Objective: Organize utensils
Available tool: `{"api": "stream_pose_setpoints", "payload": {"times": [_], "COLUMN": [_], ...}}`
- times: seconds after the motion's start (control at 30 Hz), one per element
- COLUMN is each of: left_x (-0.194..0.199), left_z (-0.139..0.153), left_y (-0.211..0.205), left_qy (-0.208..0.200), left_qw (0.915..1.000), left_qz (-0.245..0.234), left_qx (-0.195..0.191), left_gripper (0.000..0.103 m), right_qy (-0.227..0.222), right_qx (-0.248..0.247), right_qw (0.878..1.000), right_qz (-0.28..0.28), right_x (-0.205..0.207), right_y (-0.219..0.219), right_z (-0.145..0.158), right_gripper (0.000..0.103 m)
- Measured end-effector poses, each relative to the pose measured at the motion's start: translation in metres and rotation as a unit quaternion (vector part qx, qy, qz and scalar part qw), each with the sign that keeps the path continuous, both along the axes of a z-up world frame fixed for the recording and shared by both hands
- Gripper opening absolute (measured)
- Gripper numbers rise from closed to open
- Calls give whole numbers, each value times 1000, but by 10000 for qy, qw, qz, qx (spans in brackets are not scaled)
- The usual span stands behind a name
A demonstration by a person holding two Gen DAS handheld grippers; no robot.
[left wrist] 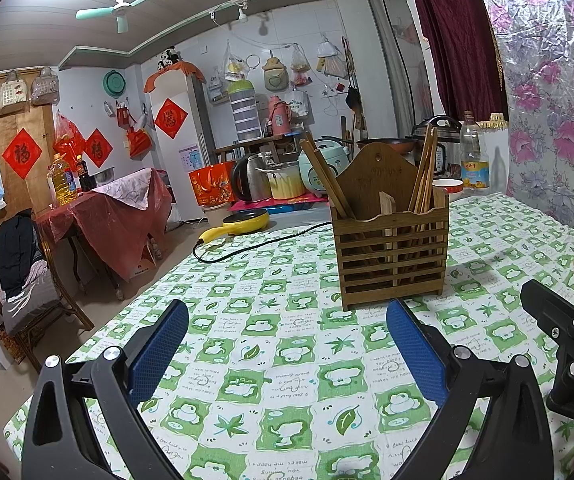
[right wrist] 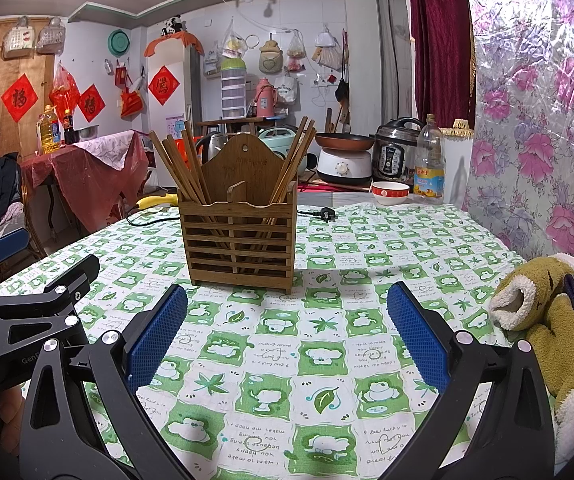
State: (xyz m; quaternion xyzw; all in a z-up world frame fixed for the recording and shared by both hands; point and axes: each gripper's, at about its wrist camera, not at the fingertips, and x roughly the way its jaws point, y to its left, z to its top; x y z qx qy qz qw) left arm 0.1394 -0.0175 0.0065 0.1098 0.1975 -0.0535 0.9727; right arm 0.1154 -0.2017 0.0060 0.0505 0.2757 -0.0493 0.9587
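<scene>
Right wrist view: your right gripper (right wrist: 287, 332) and left gripper (left wrist: 287, 344) have jaws wide, empty, since chopsticks (right wrist: 183, 164) already stand in the holder (right wrist: 239, 236).

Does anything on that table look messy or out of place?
Nothing is spilled or broken. The chopsticks lean outward in both compartments of the wooden holder, and a loose power plug lies on the tablecloth behind it.

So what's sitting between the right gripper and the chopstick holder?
Nothing: only bare tablecloth separates the right gripper from the chopstick holder, as the right wrist view shows.
</scene>
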Motion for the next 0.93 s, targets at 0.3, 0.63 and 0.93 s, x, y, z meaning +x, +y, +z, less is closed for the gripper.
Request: {"api": "stream_pose_setpoints", "payload": {"times": [0.3, 0.63, 0.93], "left_x": [0, 0, 0], "left_z": [0, 0, -1], "left_y": [0, 3, 12], "left_qy": [4, -16, -83], "left_qw": [10000, 10000, 9999], "left_qz": [3, 7, 59], "left_qx": [2, 20, -4], "left_gripper": [97, 97, 97], "right_qy": [-3, -8, -16], "right_qx": [1, 1, 1], "right_qw": [10000, 10000, 10000], "right_qz": [-1, -1, 9], "right_x": [0, -1, -1], "right_y": [1, 1, 0], "right_z": [-1, -1, -1], "right_gripper": [97, 97, 97]}}
